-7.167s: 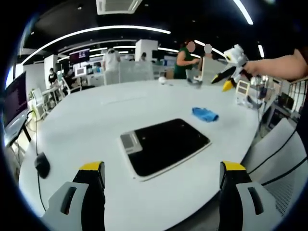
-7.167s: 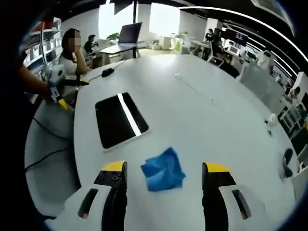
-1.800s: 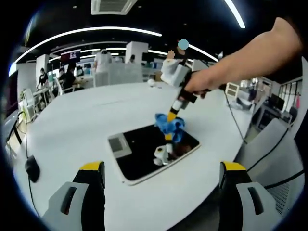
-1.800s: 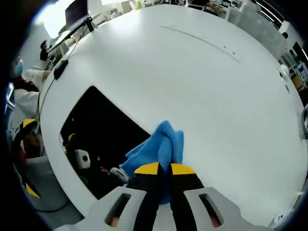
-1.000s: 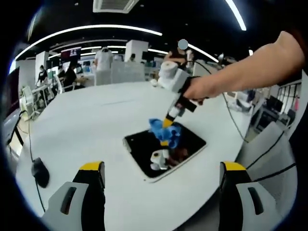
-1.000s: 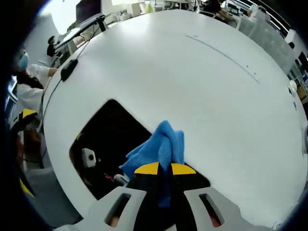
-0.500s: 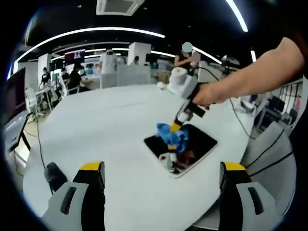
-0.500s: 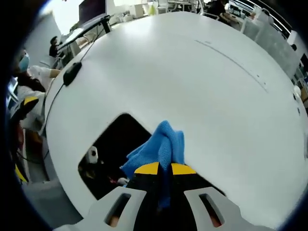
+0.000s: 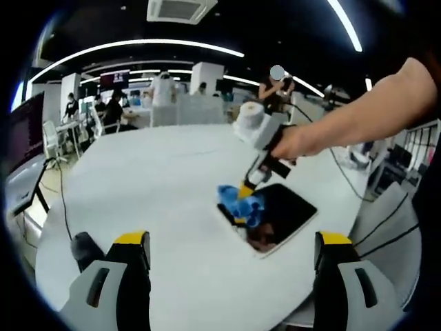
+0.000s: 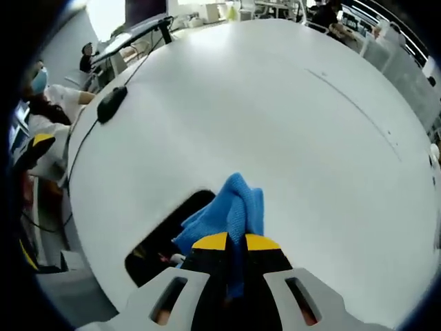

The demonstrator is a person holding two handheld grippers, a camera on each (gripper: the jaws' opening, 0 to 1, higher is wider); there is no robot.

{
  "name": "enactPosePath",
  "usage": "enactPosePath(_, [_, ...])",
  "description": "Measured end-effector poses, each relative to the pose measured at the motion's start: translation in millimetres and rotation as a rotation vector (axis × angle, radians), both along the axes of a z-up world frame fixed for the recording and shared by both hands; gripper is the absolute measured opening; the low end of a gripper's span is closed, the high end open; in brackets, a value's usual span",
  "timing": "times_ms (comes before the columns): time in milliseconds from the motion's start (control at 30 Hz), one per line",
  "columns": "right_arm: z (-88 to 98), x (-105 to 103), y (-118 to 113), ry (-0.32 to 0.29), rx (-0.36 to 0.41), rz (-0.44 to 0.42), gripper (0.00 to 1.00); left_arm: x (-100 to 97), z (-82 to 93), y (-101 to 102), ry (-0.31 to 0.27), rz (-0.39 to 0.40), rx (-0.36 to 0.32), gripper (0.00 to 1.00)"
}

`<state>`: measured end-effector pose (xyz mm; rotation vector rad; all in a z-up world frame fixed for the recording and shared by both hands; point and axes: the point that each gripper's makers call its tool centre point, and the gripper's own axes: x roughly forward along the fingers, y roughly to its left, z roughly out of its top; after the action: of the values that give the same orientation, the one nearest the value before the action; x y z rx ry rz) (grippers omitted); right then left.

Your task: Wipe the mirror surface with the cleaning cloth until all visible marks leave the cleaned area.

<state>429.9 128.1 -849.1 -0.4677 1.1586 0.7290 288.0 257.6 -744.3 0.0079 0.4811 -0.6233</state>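
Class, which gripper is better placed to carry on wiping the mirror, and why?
Right. The right gripper is shut on the blue cloth at the mirror's edge, while the left gripper is open, holds nothing and is back from the mirror.

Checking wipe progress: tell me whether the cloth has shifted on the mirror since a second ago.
Yes. The cloth, clamped in the right gripper, now sits at the mirror edge farthest from the person's hand.

A wide white oval tabletop [image 9: 151, 179] stands in an open-plan office with a dark ceiling crossed by long curved light strips [image 9: 138, 45] and a ceiling air vent [image 9: 180, 9]. Beyond the tabletop's far edge stand desks, monitors [image 9: 114, 78] and white pillars [image 9: 207, 76].
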Motion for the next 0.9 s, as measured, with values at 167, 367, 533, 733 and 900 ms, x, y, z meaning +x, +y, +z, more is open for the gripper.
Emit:
enactPosePath(167, [-1.3,2,13,-0.005,0.008,0.019,0.03,-3.9,-0.9,4,0.012,0.013,0.001,0.99])
enactPosePath(367, [-1.6,2,22,-0.015,0.002,0.04,0.03,-7.3,-0.2,9,0.007,0.013,0.022,0.99])
enactPosePath(533, [-1.9,2,21,-0.008,0.008,0.034,0.03,-7.3,-0.9,12,0.004,0.018,0.022,0.99])
enactPosePath(733, [-1.5,1,21,-0.006,0.012,0.04,0.03,-6.6,-0.7,14,0.003,0.035,0.017,0.99])
enactPosePath(900, [-2.0,2,21,-0.01,0.01,0.042,0.03,-7.5,-0.8,15,0.008,0.05,0.021,0.99])
